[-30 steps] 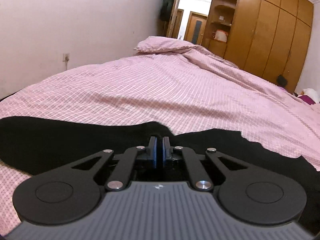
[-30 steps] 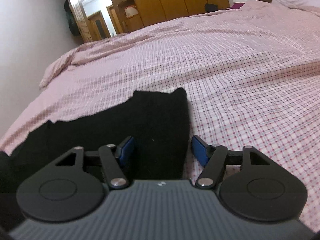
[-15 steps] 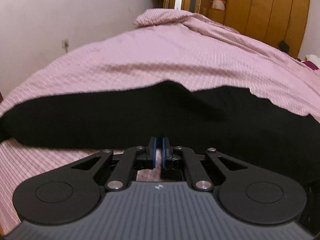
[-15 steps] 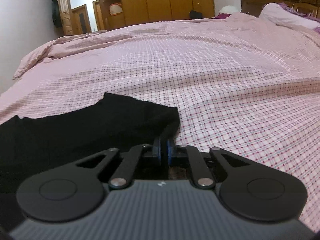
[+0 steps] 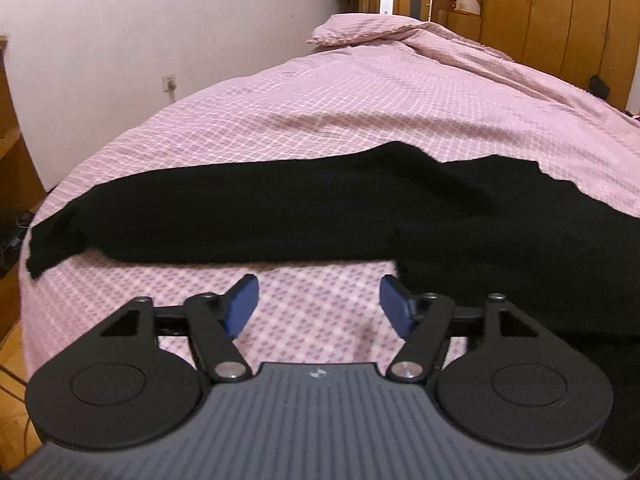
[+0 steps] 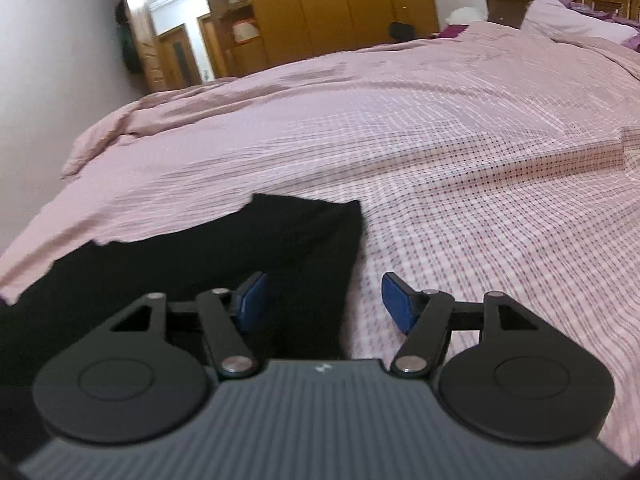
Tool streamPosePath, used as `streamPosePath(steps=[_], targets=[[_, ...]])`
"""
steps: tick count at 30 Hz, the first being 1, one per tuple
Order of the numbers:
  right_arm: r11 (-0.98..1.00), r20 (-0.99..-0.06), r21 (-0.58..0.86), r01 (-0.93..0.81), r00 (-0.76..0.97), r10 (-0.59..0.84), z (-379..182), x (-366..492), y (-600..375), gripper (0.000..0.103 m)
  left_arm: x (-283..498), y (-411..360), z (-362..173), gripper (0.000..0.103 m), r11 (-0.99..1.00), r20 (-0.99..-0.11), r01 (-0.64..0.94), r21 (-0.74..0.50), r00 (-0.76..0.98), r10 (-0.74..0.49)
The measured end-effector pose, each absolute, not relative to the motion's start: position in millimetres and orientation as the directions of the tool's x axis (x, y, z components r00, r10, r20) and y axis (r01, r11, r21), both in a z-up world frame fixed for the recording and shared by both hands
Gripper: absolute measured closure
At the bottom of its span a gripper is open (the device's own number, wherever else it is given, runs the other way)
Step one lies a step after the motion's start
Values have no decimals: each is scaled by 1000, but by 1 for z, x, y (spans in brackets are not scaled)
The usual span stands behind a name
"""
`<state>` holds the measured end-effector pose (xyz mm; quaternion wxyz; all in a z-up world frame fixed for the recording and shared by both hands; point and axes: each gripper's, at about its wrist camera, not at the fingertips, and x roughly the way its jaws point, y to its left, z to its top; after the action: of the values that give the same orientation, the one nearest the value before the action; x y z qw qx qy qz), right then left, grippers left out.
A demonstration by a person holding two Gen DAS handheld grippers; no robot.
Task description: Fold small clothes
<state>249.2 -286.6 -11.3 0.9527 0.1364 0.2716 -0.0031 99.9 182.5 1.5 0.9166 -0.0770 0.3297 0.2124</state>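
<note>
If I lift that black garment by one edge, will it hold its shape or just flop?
The black garment will probably flop: it lies limp and follows the swell of the pink checked bedcover. It likely drapes and stretches out, since its long end trails to the bed's edge. It looks matte, so probably not slippery.

A black garment [image 5: 280,216] of matt, soft cloth is seen, its surface so dark that no weave can be told. The bed cover [image 5: 360,112] is made of thin woven cloth in a pink check, matt and lightly creased. The wardrobe [image 5: 560,12] is faced in smooth wood with a slight sheen. The wall [image 5: 160,20] is finished in flat, matt paint. The left gripper [image 5: 316,304] and the right gripper [image 6: 322,300] are built of matt black plastic with ribbed grey housings and bright metal pins; their fingers [image 5: 394,304] are faced with smooth blue pads.
</note>
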Motion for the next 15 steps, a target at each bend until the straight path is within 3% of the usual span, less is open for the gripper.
streamPosePath(steps=[4,15], targets=[[960,-505,279,37,856,114,2,215,-277,38,89,190,2,21,886,-639,-464,-3,682,355],[970,-549,242,-19,821,153,5,159,-241,38,62,229,-3,14,823,-666,-564,-70,641,382]])
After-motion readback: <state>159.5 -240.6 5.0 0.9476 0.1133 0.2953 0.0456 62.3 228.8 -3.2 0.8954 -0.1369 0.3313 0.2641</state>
